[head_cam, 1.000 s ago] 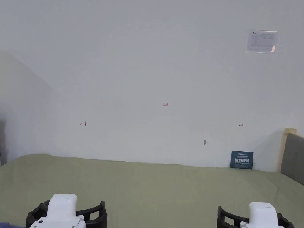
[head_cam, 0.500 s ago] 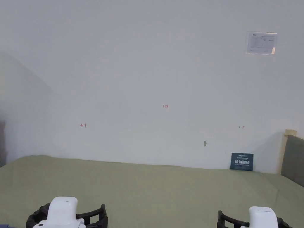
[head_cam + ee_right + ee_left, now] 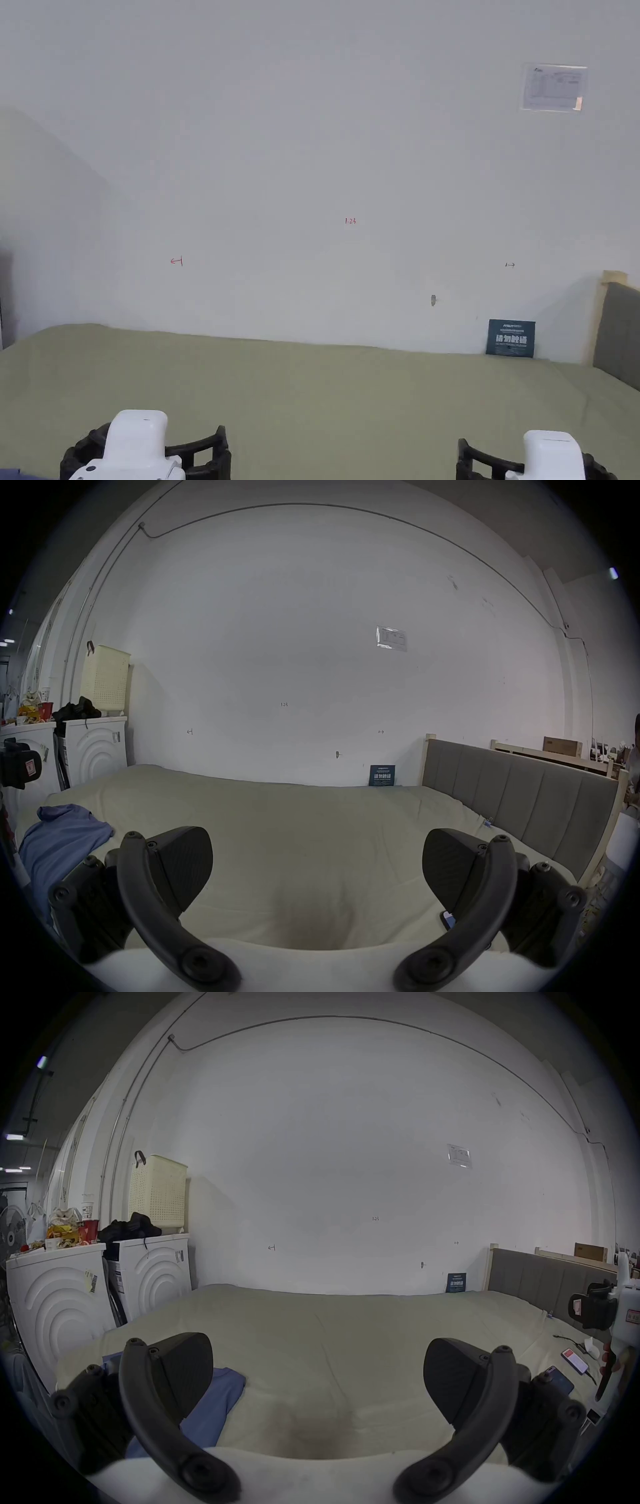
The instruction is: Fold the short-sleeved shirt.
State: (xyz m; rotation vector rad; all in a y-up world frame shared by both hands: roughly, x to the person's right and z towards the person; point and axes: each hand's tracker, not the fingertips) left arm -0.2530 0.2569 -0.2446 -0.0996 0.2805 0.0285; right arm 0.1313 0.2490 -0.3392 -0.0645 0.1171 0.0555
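A blue short-sleeved shirt (image 3: 62, 836) lies crumpled on the left near part of the olive-green bed (image 3: 325, 387). In the left gripper view the shirt (image 3: 218, 1400) shows just behind the left jaw. My left gripper (image 3: 317, 1376) hovers above the bed with its jaws wide apart and nothing between them. My right gripper (image 3: 317, 864) is open too, over bare sheet to the right of the shirt. In the head view both grippers sit at the bottom edge, the left gripper (image 3: 145, 453) and the right gripper (image 3: 534, 459), side by side.
A grey padded headboard (image 3: 519, 791) bounds the bed on the right and a white wall (image 3: 312, 187) stands behind it. Two white washing machines (image 3: 104, 1286) stand left of the bed. Phones and a cable (image 3: 575, 1359) lie near the right edge. A small blue sign (image 3: 510, 338) leans on the wall.
The head view shifted slightly down and back up. Both grippers stay at the bottom edge, still open, with almost no movement.
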